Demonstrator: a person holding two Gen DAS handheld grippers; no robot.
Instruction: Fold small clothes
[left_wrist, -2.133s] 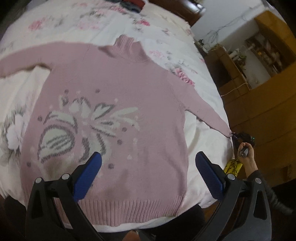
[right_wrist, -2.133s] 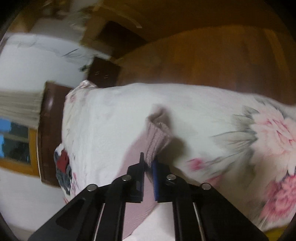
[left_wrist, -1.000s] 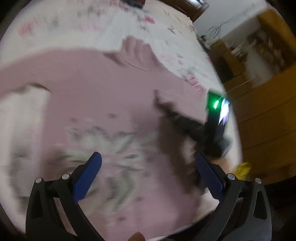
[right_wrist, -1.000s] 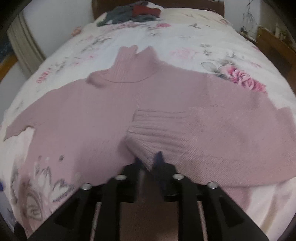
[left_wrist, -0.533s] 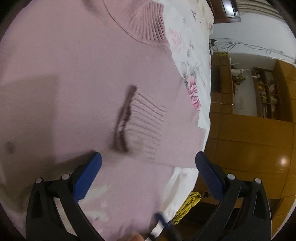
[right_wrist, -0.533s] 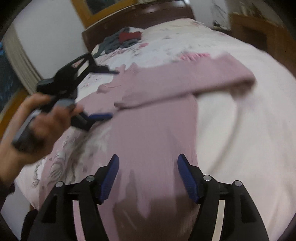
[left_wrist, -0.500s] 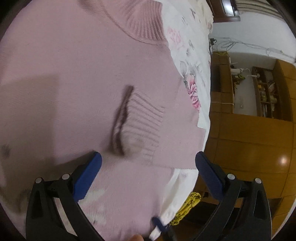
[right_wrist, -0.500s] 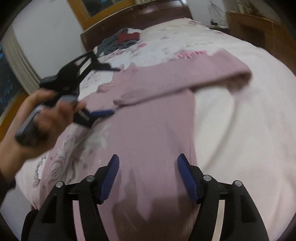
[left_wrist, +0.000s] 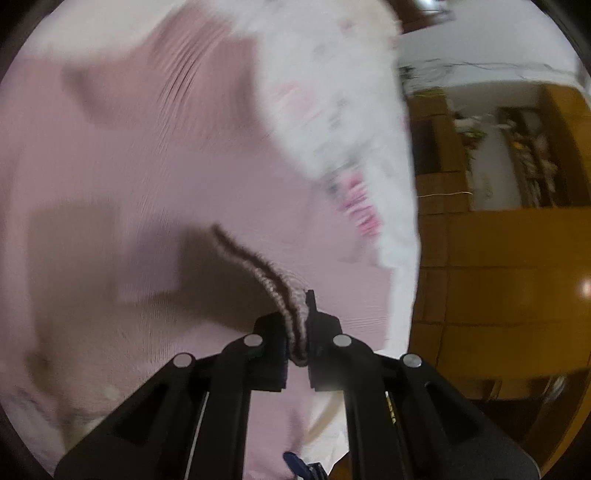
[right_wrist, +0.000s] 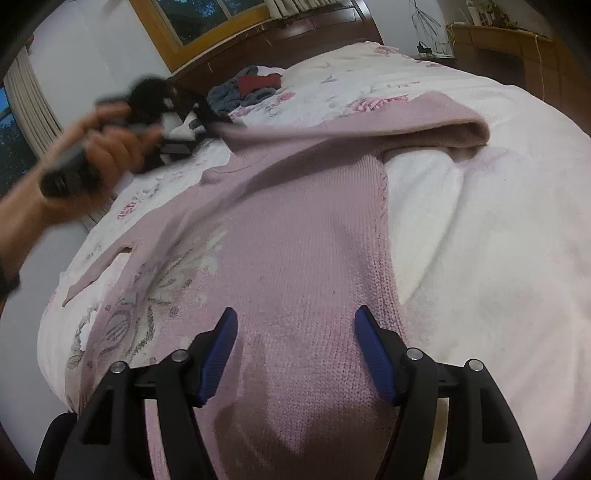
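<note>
A pink knitted sweater (right_wrist: 295, 240) with a pale flower pattern lies face up on the floral bedspread (right_wrist: 480, 221). Its right sleeve (right_wrist: 406, 122) is folded across the chest. My left gripper (left_wrist: 295, 332) is shut on that sleeve's ribbed cuff (left_wrist: 258, 266), holding it just above the sweater's body (left_wrist: 129, 166). In the right wrist view a hand (right_wrist: 107, 147) holds the left gripper (right_wrist: 205, 114) over the collar area, blurred by motion. My right gripper (right_wrist: 295, 350) stands open above the sweater's lower body, with nothing between its blue pads.
A pile of grey and red clothes (right_wrist: 247, 88) lies by the dark wooden headboard (right_wrist: 295, 33). Wooden cabinets (left_wrist: 498, 295) stand past the bed's right edge. The sweater's left sleeve (right_wrist: 107, 258) lies stretched out toward the bed's left side.
My left gripper, open half a second ago, has shut on the folded sleeve's cuff and raised it. The right gripper stays open over the sweater's lower part.
</note>
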